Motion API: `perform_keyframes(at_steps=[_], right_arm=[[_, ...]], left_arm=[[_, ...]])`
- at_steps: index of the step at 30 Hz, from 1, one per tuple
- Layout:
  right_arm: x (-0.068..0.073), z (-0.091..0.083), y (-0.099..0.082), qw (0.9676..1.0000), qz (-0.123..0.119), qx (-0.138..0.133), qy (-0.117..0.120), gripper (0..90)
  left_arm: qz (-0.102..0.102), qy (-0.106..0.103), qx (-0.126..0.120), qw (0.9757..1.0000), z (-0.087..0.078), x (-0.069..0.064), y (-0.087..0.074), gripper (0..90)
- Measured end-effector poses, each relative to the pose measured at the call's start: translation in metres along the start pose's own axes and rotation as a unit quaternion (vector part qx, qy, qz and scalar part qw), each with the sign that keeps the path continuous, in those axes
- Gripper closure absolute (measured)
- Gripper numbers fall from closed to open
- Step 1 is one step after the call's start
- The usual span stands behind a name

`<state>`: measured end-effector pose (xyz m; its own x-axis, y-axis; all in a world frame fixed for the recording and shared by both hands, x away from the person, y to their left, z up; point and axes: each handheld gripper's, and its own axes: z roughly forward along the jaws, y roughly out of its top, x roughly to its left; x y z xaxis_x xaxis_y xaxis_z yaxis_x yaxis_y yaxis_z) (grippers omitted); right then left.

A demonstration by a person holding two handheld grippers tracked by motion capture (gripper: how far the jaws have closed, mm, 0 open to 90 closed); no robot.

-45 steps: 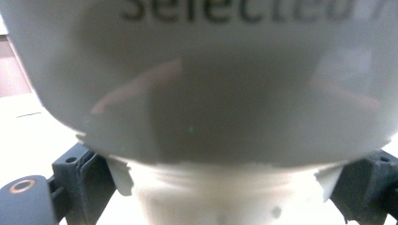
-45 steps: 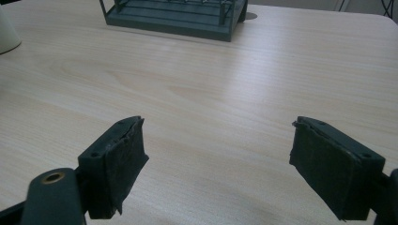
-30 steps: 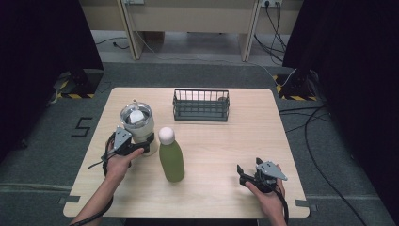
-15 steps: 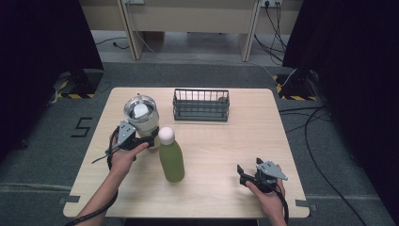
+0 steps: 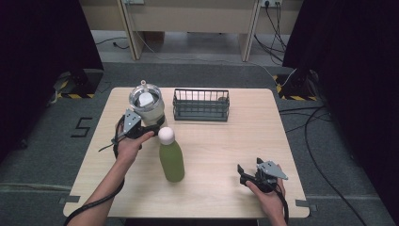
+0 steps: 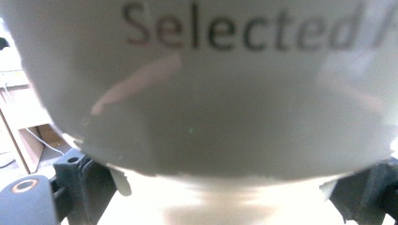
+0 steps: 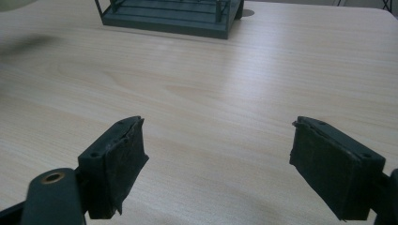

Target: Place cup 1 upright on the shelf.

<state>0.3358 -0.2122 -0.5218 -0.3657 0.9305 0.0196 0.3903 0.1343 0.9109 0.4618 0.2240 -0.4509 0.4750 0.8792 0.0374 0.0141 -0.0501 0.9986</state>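
Note:
A pale tumbler (image 5: 147, 104) with a clear lid hangs just above the table's left side, my left gripper (image 5: 150, 124) shut on its lower body. In the left gripper view the tumbler (image 6: 202, 93), printed "Selected", spans the space between both jaws of the left gripper (image 6: 225, 190). A green bottle (image 5: 171, 159) with a white cap stands upright just right of that hand. Near the front right edge my right gripper (image 5: 242, 175) rests low and points left. In its own view the right gripper (image 7: 218, 164) is open, with only bare wood between its pads.
A dark wire basket (image 5: 201, 104) stands at the back middle of the wooden table (image 5: 254, 136), and it lies ahead of the right gripper as the basket (image 7: 169, 14). Grey floor, cables and dark curtains surround the table.
My left gripper has lifted the tumbler and carried it a little toward the back and right, nearer the basket. The right gripper and the green bottle have stayed put.

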Motion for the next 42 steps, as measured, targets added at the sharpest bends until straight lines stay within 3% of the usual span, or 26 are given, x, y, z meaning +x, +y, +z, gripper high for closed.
perform_keyframes(at_steps=[9,19,20,34,36,42], right_arm=[[0.001,0.000,0.000,1.0000,-0.003,0.002,-0.002,17.9],[0.000,0.000,0.000,1.0000,0.000,0.002,0.000,17.9],[0.000,0.000,0.000,1.0000,0.000,0.002,0.000,17.9],[0.000,0.000,0.000,1.0000,0.001,0.002,0.000,17.9],[0.000,0.001,0.000,1.0000,0.001,0.002,0.001,17.8],[-0.001,0.000,0.000,1.0000,0.001,0.001,0.001,17.9]], left_arm=[[0.011,-0.011,-0.017,0.9997,0.019,-0.003,0.027,9.4],[0.005,-0.016,-0.036,0.9992,0.040,-0.005,0.039,9.4],[0.015,-0.009,-0.039,0.9991,0.044,-0.004,0.040,9.4],[-0.007,0.060,-0.042,0.9973,0.085,-0.011,0.047,9.3],[-0.014,0.064,-0.041,0.9970,0.089,-0.013,0.047,9.3],[-0.008,0.076,-0.032,0.9966,0.104,-0.020,0.049,9.3]])
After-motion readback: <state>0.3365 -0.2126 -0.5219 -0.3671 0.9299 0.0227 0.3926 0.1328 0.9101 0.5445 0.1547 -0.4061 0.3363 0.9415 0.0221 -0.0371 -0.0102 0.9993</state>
